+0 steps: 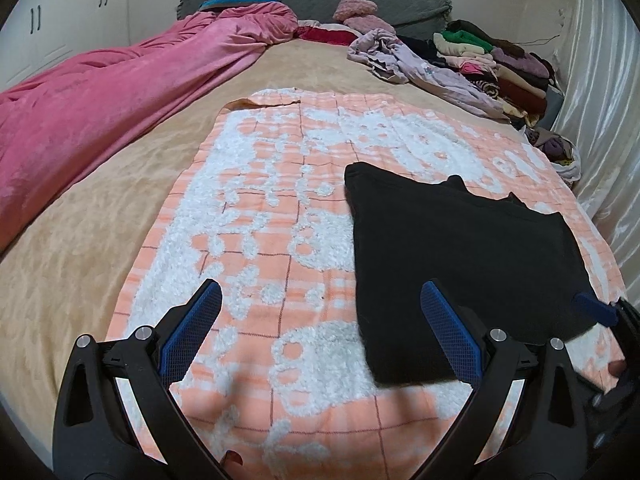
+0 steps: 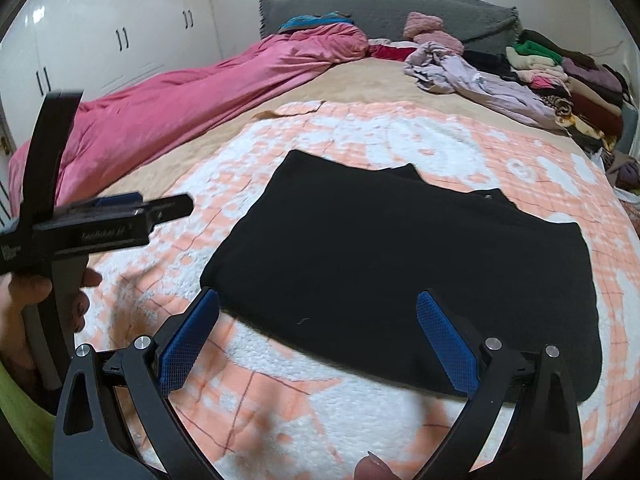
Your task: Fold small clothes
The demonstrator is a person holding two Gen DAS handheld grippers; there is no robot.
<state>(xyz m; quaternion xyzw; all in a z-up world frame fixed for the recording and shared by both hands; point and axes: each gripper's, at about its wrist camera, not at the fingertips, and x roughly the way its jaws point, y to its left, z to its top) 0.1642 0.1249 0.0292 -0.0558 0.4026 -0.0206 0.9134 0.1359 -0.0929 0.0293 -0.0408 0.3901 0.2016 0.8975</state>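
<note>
A black garment [image 2: 404, 264] lies flat on the orange-and-white blanket [image 1: 256, 216] spread across the bed, toward the blanket's right side. The left gripper [image 1: 320, 316] hangs above the blanket just left of the garment with its blue-padded fingers spread wide and nothing between them, while the right gripper [image 2: 318, 316] hovers over the garment's near edge, its jaws likewise wide apart and empty. A pink duvet [image 1: 100, 92] runs along the bed's left side, and a pile of clothes [image 2: 560, 80] sits at the far right corner.

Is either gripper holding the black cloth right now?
No. Both the left gripper and right gripper are open, and the black cloth lies flat on the blanket.
</note>
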